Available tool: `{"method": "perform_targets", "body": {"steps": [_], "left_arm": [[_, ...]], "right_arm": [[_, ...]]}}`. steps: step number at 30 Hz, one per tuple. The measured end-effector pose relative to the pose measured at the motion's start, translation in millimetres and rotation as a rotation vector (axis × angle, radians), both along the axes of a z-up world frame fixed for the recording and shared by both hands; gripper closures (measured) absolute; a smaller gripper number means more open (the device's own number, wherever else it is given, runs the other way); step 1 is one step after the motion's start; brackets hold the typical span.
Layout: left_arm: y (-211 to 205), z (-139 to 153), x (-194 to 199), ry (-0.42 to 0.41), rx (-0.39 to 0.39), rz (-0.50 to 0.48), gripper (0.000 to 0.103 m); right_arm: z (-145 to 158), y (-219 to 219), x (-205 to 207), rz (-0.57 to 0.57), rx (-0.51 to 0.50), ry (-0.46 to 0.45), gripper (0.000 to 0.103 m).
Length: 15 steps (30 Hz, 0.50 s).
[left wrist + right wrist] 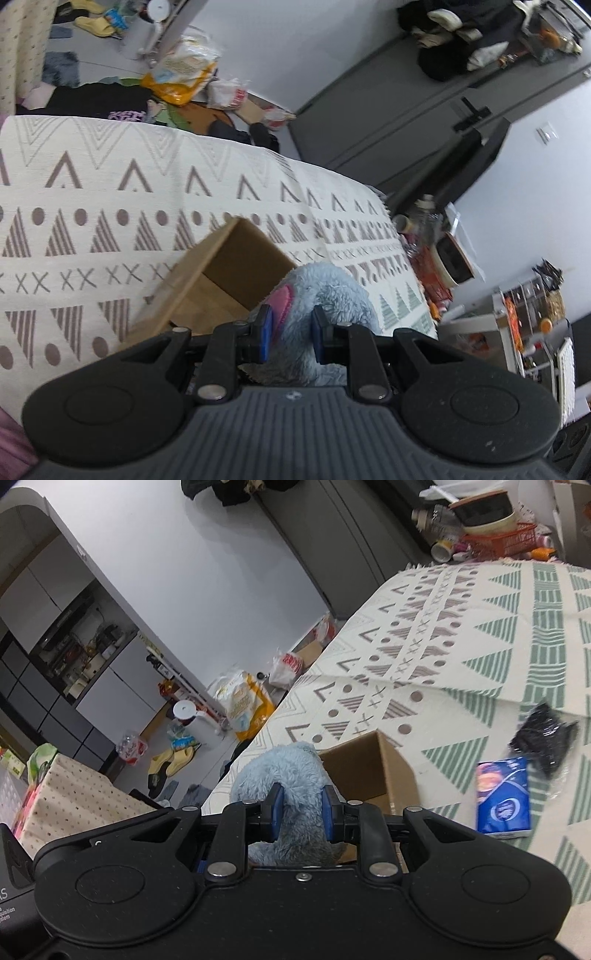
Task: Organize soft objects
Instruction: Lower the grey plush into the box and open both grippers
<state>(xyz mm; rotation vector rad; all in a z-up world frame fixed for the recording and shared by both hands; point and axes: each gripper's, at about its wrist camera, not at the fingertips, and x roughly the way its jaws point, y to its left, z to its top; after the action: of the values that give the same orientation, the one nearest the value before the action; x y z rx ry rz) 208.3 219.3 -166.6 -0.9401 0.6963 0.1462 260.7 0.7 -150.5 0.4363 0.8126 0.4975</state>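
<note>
Two grippers, one blue plush toy (325, 295), held jointly above a patterned bedspread (110, 206). Item: plush toy, pale blue fleece with a pink patch, lower centre of both wrist views. Item: open cardboard box (221, 280), brown, resting on the bedspread just beyond the toy, opening tipped toward the cameras. Item: blue packet (502, 797) and black bundle (543, 734), lower right of the right wrist view, lying on the bedspread, apart from the box. Left gripper (291, 332): jaws narrowed onto the toy, blue pads (266, 332) pressing fleece on either side. Right gripper (301, 808): jaws likewise narrowed, clamping a thinner fold of the same toy. Step judged in hand: carrying the toy to the box. Handling note: move both grippers forward together so the fleece is not stretched between them, bring the toy over the opening, lower it inside before parting the jaws, and avoid nudging the light box across the cloth.
</note>
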Motion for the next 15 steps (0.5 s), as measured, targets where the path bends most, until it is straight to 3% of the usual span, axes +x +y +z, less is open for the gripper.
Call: {"method": "perform_targets", "body": {"steps": [5, 7, 10, 15], "left_arm": [[9, 0, -2, 0.005, 0.026, 0.054, 0.082], [10, -2, 1, 0.025, 0.026, 0.06, 0.081], [8, 1, 3, 0.077, 0.102, 0.08, 0.077], [5, 5, 3, 0.079, 0.115, 0.08, 0.064]], "right_arm": [[-6, 15, 7, 0.034, 0.013, 0.007, 0.081], [-6, 18, 8, 0.043, -0.006, -0.007, 0.072], [-8, 10, 6, 0.041, 0.026, -0.007, 0.057], [-9, -9, 6, 0.005, 0.009, 0.007, 0.054]]}}
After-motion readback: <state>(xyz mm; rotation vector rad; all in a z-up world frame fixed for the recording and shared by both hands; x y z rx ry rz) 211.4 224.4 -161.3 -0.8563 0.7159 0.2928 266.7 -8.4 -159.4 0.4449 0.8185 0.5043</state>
